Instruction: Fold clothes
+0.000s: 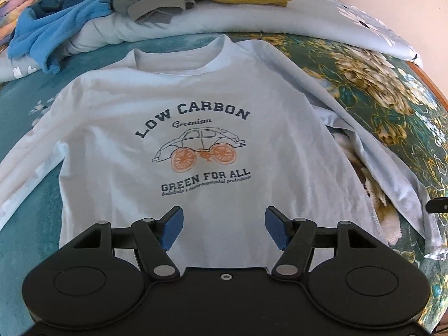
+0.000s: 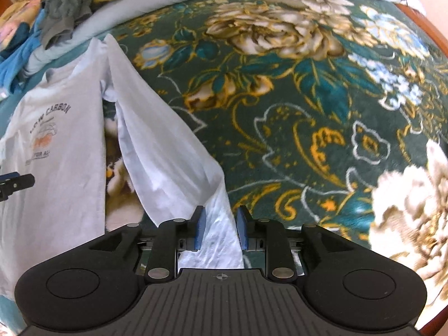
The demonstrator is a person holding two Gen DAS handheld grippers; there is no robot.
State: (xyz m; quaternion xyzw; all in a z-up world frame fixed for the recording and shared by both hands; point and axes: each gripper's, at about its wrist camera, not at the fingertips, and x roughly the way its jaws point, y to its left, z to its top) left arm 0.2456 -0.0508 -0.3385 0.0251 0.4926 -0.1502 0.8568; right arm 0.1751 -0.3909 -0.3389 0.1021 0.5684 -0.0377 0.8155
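Pale blue long-sleeved shirt is lying face up on the green floral bedspread, sleeves spread out. Left claw is hovering released over the shirt's hem. Right claw is standing slightly parted around the sleeve, its pads not pressing the cloth.

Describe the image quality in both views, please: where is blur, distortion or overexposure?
Left wrist view: the shirt print is sharp; fisheye bends the bed edge; the left sleeve looks washed out. Right wrist view: the floral blanket smears toward the right edge, the big pale flower is overexposed, and the shirt's print is soft.
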